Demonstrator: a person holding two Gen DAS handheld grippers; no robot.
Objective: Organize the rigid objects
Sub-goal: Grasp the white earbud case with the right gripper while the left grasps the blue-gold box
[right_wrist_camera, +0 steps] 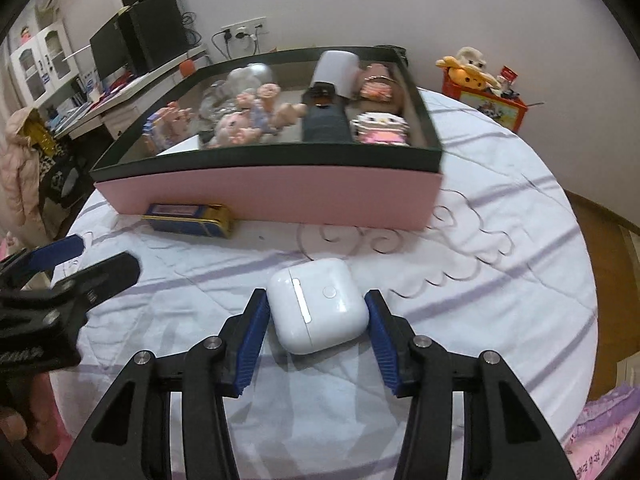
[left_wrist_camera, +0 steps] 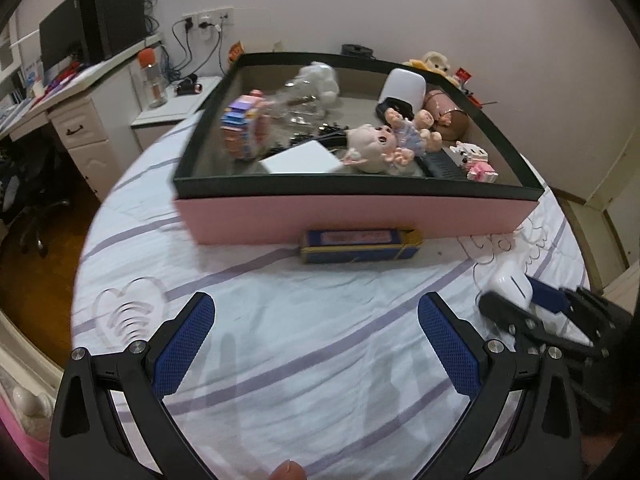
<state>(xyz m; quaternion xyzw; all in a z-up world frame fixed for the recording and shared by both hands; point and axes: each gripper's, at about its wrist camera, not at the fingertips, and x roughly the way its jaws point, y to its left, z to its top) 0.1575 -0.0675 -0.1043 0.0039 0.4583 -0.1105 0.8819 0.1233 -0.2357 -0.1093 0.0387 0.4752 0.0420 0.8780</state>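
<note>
A white earbud case point(right_wrist_camera: 320, 308) lies on the striped bed sheet, and my right gripper point(right_wrist_camera: 316, 300) is shut on it, with a blue pad against each side. The left wrist view shows the same case point(left_wrist_camera: 510, 284) at the far right. My left gripper point(left_wrist_camera: 316, 304) hangs open over bare sheet with nothing between its fingers. Beyond both stands a pink box point(left_wrist_camera: 360, 216) with a dark rim, holding a doll point(left_wrist_camera: 384, 144), a block toy point(left_wrist_camera: 242, 128), a white cylinder point(left_wrist_camera: 404, 90) and other small items. A blue and gold packet point(left_wrist_camera: 360, 245) lies against the box's front wall.
A desk with a monitor point(left_wrist_camera: 60, 40) and a nightstand with a bottle point(left_wrist_camera: 150, 80) stand left of the bed. A red toy box point(right_wrist_camera: 488, 104) with plush toys sits at the back right. The bed edge and wooden floor point(right_wrist_camera: 612, 248) lie to the right.
</note>
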